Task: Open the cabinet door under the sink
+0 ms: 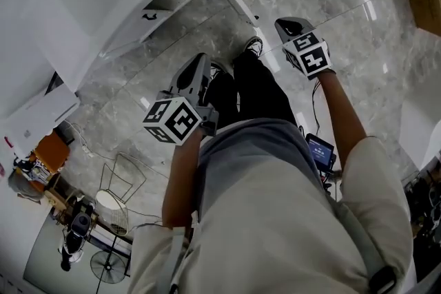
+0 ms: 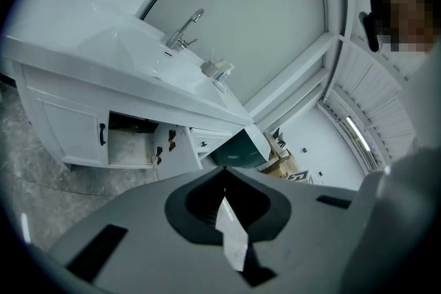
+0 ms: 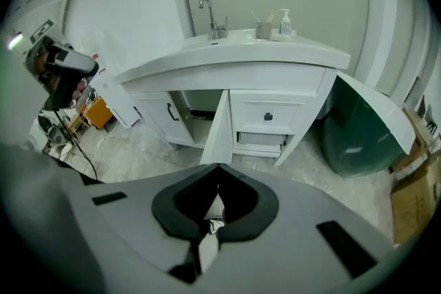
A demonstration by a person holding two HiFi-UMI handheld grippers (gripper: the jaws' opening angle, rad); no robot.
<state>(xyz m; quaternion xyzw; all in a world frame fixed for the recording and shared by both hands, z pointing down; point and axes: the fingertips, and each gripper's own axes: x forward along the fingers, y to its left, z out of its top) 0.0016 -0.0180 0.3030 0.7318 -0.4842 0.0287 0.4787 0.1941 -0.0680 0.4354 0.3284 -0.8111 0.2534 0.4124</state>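
The white vanity (image 3: 227, 72) sits at 12 o'clock in the right gripper view. The door (image 3: 219, 129) under its sink (image 3: 238, 45) is already swung out edge-on toward the person, with the dark opening just at the door's 9 o'clock. Both claws are well back from it, and the left gripper (image 2: 224, 170) and right gripper (image 3: 218, 166) are each pinched together on nothing, tips touching.

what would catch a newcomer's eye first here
The white vanity fills the middle of the right gripper view, its cabinet door under the sink standing wide open. Nearer, the left gripper and right gripper hang short of it, jaws together on nothing.
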